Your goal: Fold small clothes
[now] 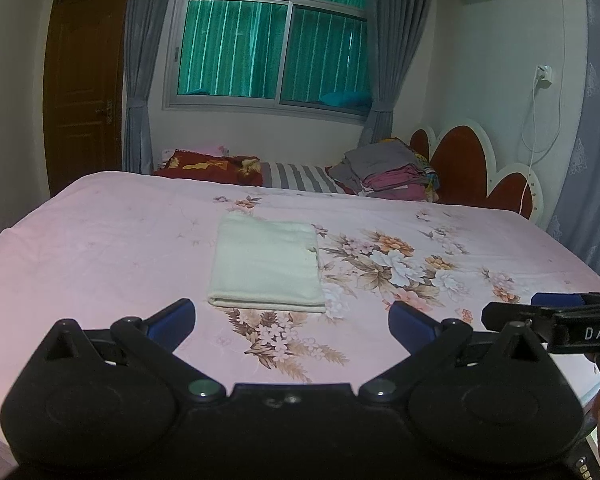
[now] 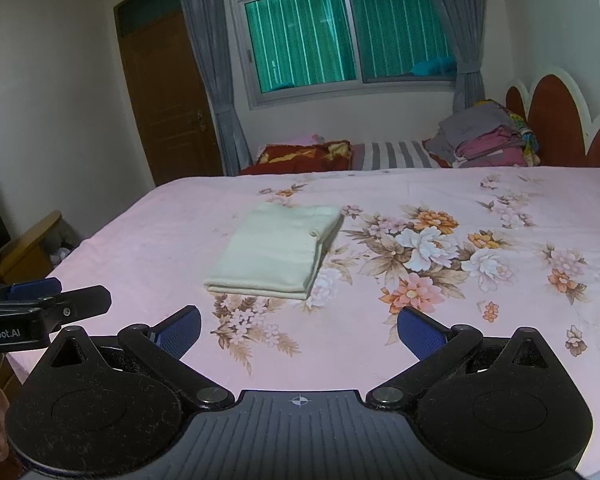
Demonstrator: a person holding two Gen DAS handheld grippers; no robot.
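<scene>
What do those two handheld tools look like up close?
Both are black plastic. The left tool and the right tool each have two rounded, disc-like housings, silver pivot screws and angled link arms ending in blue textured fingers. The right tool's base is ribbed grey with a small crosshair mark. White lettering shows on their sides: "DAS" on the right one, "nRobot.AI" on the left.

Curtained window point(image 1: 274, 48) behind floral bed point(image 1: 100, 240)

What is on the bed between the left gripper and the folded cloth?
Nothing but flowery pink sheet lies between the left gripper and the folded cloth; the left wrist view shows it.
</scene>
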